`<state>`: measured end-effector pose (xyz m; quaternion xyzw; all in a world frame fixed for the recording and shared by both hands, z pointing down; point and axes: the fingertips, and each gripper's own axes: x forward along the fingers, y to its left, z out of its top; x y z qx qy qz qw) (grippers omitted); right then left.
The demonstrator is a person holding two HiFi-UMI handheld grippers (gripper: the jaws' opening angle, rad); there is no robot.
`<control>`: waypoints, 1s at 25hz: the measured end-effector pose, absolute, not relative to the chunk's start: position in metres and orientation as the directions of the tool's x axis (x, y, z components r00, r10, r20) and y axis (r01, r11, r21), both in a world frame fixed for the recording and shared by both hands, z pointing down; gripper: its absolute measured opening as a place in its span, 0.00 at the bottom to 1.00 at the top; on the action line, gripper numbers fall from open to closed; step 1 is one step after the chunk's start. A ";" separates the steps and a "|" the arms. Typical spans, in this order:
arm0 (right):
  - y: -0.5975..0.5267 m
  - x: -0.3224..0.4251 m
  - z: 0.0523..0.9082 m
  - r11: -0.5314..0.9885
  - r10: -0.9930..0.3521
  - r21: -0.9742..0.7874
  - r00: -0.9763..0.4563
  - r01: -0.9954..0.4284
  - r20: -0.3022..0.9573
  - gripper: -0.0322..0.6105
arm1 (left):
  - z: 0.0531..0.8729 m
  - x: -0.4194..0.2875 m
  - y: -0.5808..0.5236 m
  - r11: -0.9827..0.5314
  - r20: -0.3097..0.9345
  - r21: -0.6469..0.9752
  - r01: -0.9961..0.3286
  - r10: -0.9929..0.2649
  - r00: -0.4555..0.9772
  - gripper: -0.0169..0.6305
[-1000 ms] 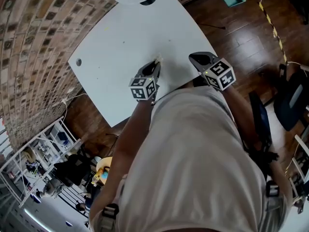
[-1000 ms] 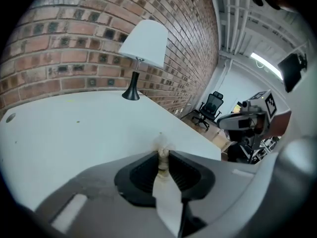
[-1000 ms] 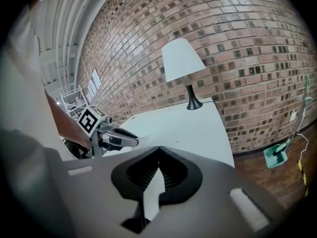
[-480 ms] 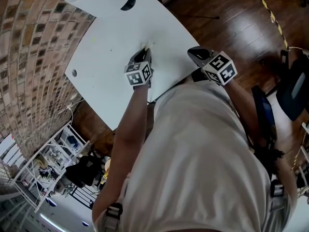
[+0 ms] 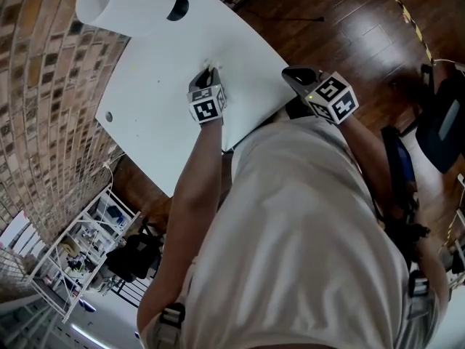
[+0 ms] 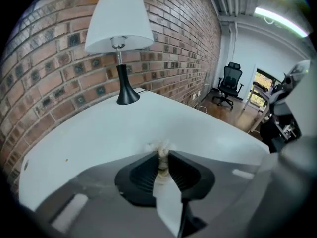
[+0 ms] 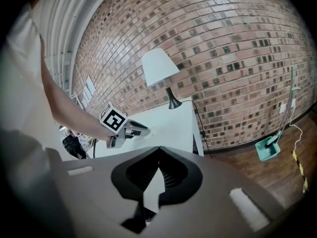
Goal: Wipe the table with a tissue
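Left gripper view: crumpled white tissue (image 6: pixel 159 146) was pinched in the left gripper (image 6: pixel 162 155) jaws, tips down on the white desk (image 6: pixel 89 133) | right gripper (image 7: pixel 159 148) jaws were pressed together, empty, near the desk's edge | white-shaded black lamp (image 6: pixel 119 29) stood beyond.

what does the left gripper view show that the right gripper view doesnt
Only the left gripper view: the tissue pinched between its own fingers, and an office chair far off. Only the right gripper view: the left gripper from outside with its marker cube, and a teal dustpan on the floor. Both: the white table, the white-shaded lamp and the brick wall.
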<state>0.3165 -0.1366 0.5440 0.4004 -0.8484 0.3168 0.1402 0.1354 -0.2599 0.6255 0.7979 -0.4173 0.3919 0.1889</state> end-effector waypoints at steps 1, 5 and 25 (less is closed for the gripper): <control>-0.136 0.319 0.544 0.476 -0.591 -0.426 -0.639 -0.769 0.492 0.06 | 0.625 0.137 -0.259 -0.587 0.779 -0.050 -0.808 -0.529 0.336 0.14; -0.138 0.325 0.545 0.474 -0.591 -0.430 -0.640 -0.768 0.491 0.06 | 0.626 0.143 -0.251 -0.597 0.775 -0.072 -0.799 -0.537 0.332 0.13; -0.166 0.302 0.527 0.567 -0.563 -0.407 -0.698 -0.716 0.442 0.06 | 0.629 0.202 -0.180 -0.740 0.812 0.311 -0.596 -0.120 0.571 0.13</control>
